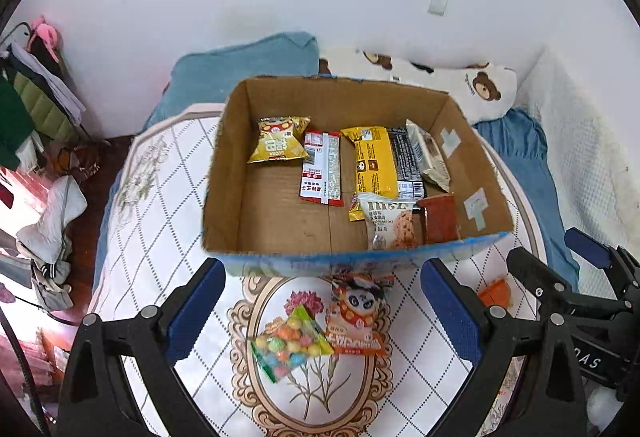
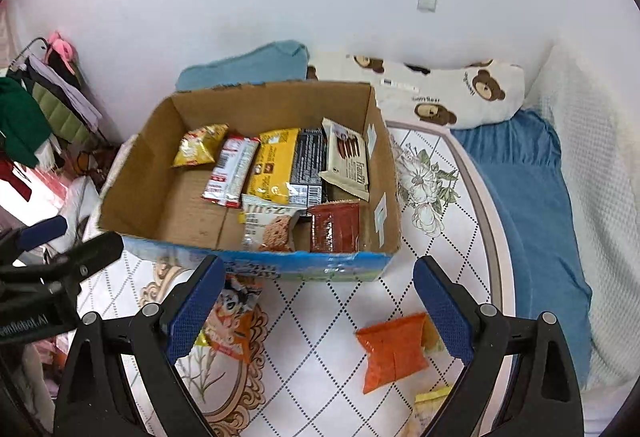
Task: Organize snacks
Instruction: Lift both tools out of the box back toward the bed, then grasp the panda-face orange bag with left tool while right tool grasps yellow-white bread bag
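We've got both claws, left claw (image 1: 322, 311) and right claw (image 2: 318, 307), spread wide and empty over the desk (image 2: 320, 377), since the orange packet (image 2: 394, 353) and candy bag (image 1: 290, 347) aren't yet in the cardboard box (image 1: 224, 173).

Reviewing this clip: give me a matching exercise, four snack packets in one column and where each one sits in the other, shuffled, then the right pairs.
Things
1. yellow chip bag
2. dark red packet
3. candy ball bag
4. orange packet

Places
A. on the table, between the fingers of the right hand-held gripper
B. inside the cardboard box, far left part
C. on the table, beside the panda packet, in front of the box
D. inside the box, near right corner

Pairs: 1-B, 2-D, 3-C, 4-A
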Available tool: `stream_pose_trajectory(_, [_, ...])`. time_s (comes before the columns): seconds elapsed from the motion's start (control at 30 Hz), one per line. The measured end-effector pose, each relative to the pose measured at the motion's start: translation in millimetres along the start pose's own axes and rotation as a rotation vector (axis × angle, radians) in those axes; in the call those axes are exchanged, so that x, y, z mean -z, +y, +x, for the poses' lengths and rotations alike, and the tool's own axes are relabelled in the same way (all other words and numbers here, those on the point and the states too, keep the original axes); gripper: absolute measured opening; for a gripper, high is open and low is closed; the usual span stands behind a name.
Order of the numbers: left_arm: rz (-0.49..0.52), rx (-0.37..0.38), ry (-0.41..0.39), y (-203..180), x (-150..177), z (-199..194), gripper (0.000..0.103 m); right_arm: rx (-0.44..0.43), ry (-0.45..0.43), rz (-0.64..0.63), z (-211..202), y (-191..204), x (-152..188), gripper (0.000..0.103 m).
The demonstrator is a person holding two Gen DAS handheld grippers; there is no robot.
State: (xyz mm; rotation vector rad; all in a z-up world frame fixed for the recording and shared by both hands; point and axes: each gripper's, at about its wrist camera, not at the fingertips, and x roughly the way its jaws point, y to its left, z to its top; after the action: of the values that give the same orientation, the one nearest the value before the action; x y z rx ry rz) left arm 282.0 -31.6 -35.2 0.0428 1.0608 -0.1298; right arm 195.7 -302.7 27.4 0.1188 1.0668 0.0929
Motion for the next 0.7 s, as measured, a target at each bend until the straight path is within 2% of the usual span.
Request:
stream_pose_trajectory(0.17, [-0.022, 0.008, -0.054, 2.6, 22.5, -31.8, 0.1, -0.071, -0.033, 0.06, -38.4, -8.2, 23.7, 0.097])
stream_pose_trajectory(0.27, [-0.022, 0.003, -0.05, -1.0, 38.2, -34.9, 0.1, -0.078, -0.027, 0.1, -54.0, -22.8, 46.1, 0.097])
stream_pose_trajectory(0.47, [-0.027, -0.012, 0.098, -10.1, 80.5, 11.3, 0.1, -0.033, 0.055, 0.257, -51.1, -82.2, 104.6, 0.097])
stream_pose_trajectory(0.7, [0.031, -0.021, 0.269, -31.9, 120.0, 69.6, 0.1, 0.052, 0.249, 0.465, -5.9, -164.7, 185.4, 0.097])
